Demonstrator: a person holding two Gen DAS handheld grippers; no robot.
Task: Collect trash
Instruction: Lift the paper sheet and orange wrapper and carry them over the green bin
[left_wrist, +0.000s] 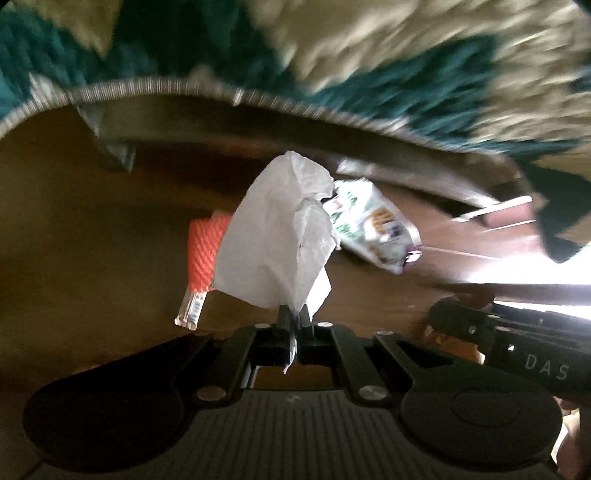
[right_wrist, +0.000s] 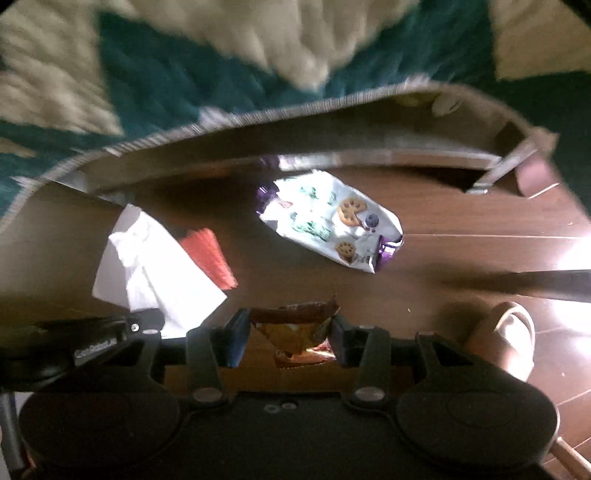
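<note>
My left gripper (left_wrist: 294, 317) is shut on a crumpled white paper napkin (left_wrist: 275, 229), which hangs above the wooden floor (left_wrist: 92, 229). The same napkin (right_wrist: 147, 266) shows at the left of the right wrist view. My right gripper (right_wrist: 291, 328) is shut on a crinkled brown and gold wrapper (right_wrist: 295, 332), pinched between both pads. On the floor beyond lie a white cookie packet (right_wrist: 332, 225) with purple ends and an orange mesh wrapper (left_wrist: 203, 254) with a clear end. The cookie packet (left_wrist: 373, 225) lies just right of the napkin in the left wrist view.
A teal and cream shag rug (left_wrist: 406, 74) with a bound edge curves across the far side. A foot in a slipper (right_wrist: 506, 339) stands at the right, near my right gripper. A dark bar's shadow (right_wrist: 517, 284) crosses the sunlit floorboards.
</note>
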